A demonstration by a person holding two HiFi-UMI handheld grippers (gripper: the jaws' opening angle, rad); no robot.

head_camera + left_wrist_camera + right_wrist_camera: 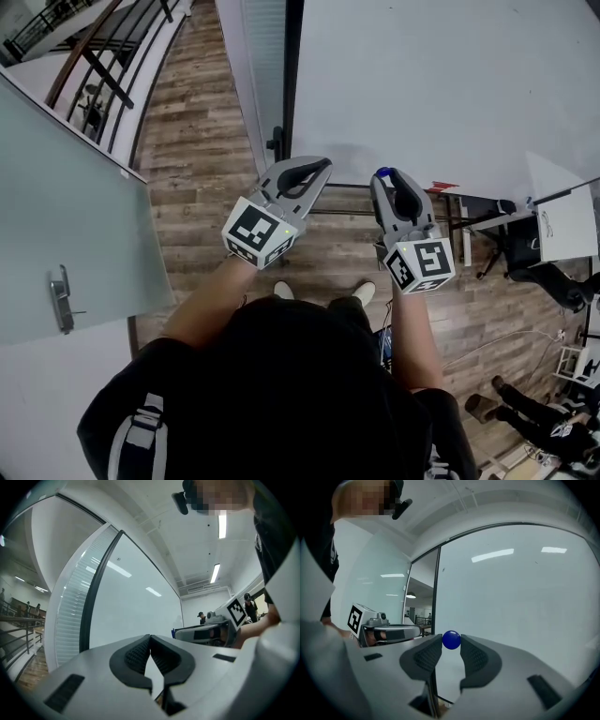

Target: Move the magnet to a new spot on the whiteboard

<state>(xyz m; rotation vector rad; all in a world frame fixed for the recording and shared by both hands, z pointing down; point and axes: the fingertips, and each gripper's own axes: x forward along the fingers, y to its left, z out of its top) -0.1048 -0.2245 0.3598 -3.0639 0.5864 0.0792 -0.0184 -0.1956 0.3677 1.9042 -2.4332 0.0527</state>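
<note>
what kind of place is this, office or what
Likely an open-plan office or lab: a big wall whiteboard, wood-plank floor, a railing beside a glass partition, and ceiling strip lights. The right gripper grips a blue magnet.

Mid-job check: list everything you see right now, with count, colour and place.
magnet: one, blue, between the jaw tips of the right gripper
whiteboard: one, white, straight ahead
glass door: one, frosted, metal handle, far left
floor: wooden, brown, underfoot
railing: one, dark, top left
bystander: one, dark clothes, lower right
left gripper: one, grey, jaws together, empty
right gripper: one, grey, shut on the magnet
</note>
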